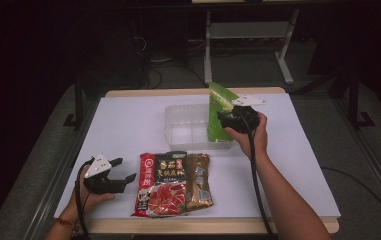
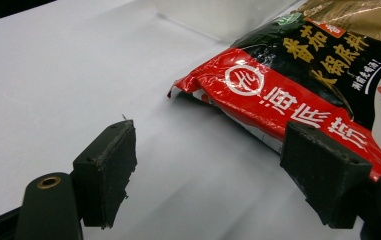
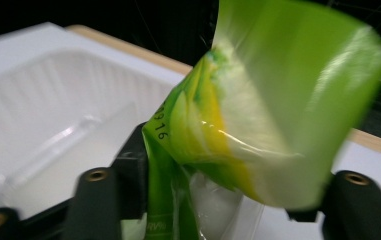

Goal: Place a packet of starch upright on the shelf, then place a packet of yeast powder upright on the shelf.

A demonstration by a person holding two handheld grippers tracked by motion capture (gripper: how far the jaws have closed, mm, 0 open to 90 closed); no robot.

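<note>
A green and yellow pouch (image 1: 220, 112) stands upright at the right end of a clear plastic tray (image 1: 178, 107). My right gripper (image 1: 230, 120) is at the pouch's right side. In the right gripper view the pouch (image 3: 258, 115) is blurred and hangs between the wide-apart jaws of the gripper (image 3: 228, 200), above the tray (image 3: 53, 125); the right pad stands clear of it. My left gripper (image 1: 126, 168) rests at the front left, open with nothing between its jaws. In its own view the left gripper (image 2: 215, 172) points at the corner of a red and black pouch (image 2: 298, 95).
The red and black pouch (image 1: 160, 185) lies flat near the front edge on white paper (image 1: 128, 125), partly over a brown pouch (image 1: 200, 182). The table's wooden edge (image 1: 203, 226) runs along the front. Dark floor and desk legs lie beyond the far edge.
</note>
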